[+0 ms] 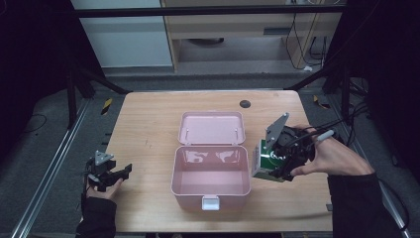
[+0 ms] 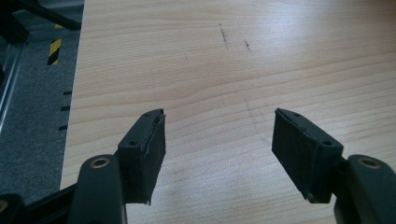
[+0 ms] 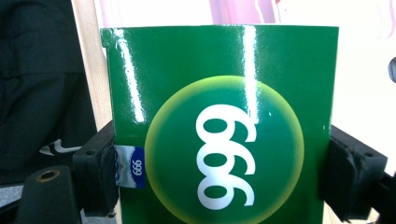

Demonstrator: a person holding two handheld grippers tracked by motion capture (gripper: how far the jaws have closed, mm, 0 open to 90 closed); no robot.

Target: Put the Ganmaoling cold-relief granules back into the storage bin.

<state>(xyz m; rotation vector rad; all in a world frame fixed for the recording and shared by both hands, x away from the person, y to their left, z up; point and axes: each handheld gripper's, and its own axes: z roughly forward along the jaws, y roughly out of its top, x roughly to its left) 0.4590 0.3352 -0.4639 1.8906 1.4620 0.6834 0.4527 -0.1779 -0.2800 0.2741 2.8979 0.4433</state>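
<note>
A pink box (image 1: 210,179) stands open at the table's middle, its lid (image 1: 212,128) laid back flat behind it, and I see nothing inside. Just right of the box, above the table, my right gripper (image 1: 275,163) is shut on a green and white carton (image 1: 264,161). In the right gripper view the carton (image 3: 224,126) shows a green face with "999" in a yellow-edged circle, clamped between both jaws. My left gripper (image 1: 119,174) rests low at the table's front left, open, and its view shows bare wood between the pads (image 2: 149,149).
The wooden table (image 1: 143,129) has a dark round hole (image 1: 245,104) near its far edge. Metal rails and dark frame bars run along both sides of the table. A white cabinet and cables stand beyond the far edge.
</note>
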